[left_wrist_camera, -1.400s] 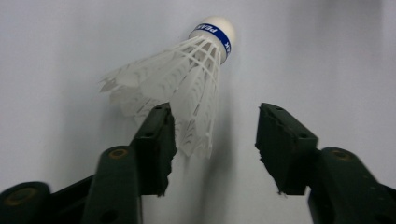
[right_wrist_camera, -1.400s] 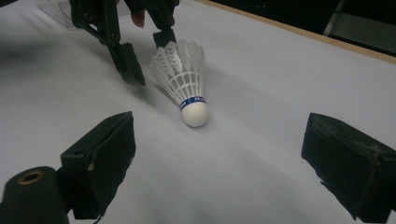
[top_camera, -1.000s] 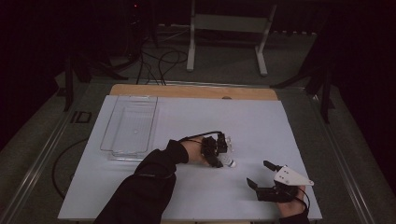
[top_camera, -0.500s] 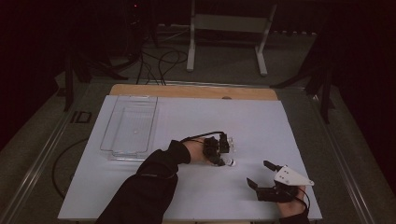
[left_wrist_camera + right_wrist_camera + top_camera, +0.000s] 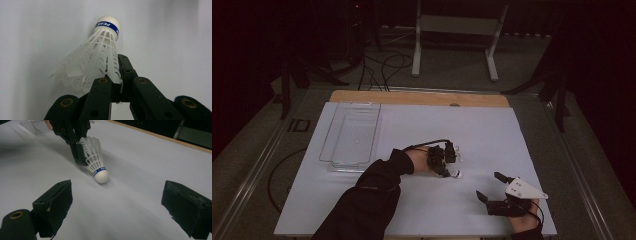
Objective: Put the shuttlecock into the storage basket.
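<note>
The shuttlecock (image 5: 100, 52) sits pinched in my left tongs (image 5: 117, 87), which are clenched on the edge of its white plastic skirt. Its cork nose with the blue band points away from those jaws and down toward the white table (image 5: 492, 130). In the right gripper view the nose looks to be touching or just off the surface (I cannot tell which, though a soft shadow lies right under it). The long axis runs out from my left jaws, tilted nose-down, skirt uppermost.

From my right tongs (image 5: 117, 205) the shuttlecock (image 5: 96, 161) lies straight ahead and a little to the left, between the lines of my two open jaws but well beyond their tips. Those tongs are released, jaws spread wide, holding nothing. In the high view they (image 5: 488, 186) rest low near the table's near edge, with my left tongs (image 5: 447, 162) farther in. The left hand already has the thing, so I judge that whatever comes next turns on that hand, or on a handover toward the waiting right jaws.

A clear tray (image 5: 349, 132) stands off beyond my left tongs, on the side away from my right.

The near part of the skirt is hidden behind my left jaws, so I cannot say how deep the pinch goes. The band's lettering is cut off.
</note>
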